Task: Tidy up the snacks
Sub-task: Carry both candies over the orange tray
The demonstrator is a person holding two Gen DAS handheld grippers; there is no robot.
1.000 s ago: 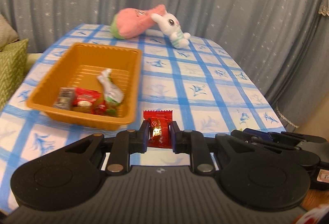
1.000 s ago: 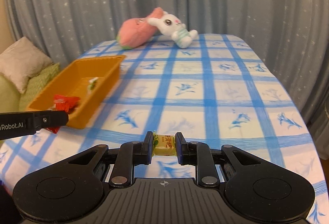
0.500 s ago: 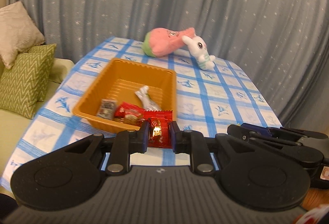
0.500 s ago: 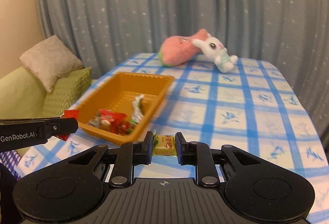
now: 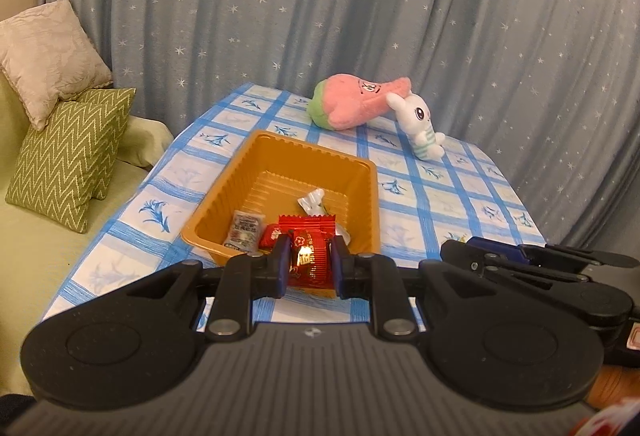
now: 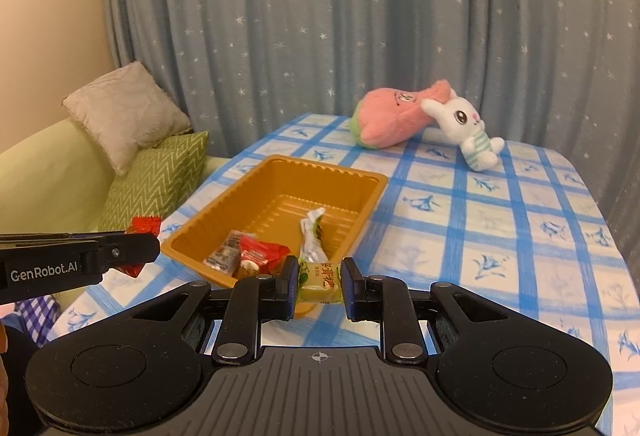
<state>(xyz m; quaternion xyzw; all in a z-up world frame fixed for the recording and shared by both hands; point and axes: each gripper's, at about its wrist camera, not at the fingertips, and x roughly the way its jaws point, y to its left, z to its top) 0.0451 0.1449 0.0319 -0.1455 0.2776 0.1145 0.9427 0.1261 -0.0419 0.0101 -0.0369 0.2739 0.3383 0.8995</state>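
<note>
Tablecloth (image 5: 404, 211) backs crinkled, glossy red packet (image 5: 310, 256).

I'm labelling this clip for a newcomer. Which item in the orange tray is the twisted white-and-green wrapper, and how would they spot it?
On the blue-checked tablecloth sits an orange tray. The twisted wrapper lies in its middle, right of the red packet. Alone among them, it is long, pale and crinkled.

Grey-blue curtain (image 6: 360, 15) w/ little white stars covers the whole back. Beige wall (image 6: 52, 15) far left. Light green sofa (image 6: 44, 171) w/ a beige cushion (image 6: 124, 111) + green zigzag pillow (image 6: 160, 175).
</note>
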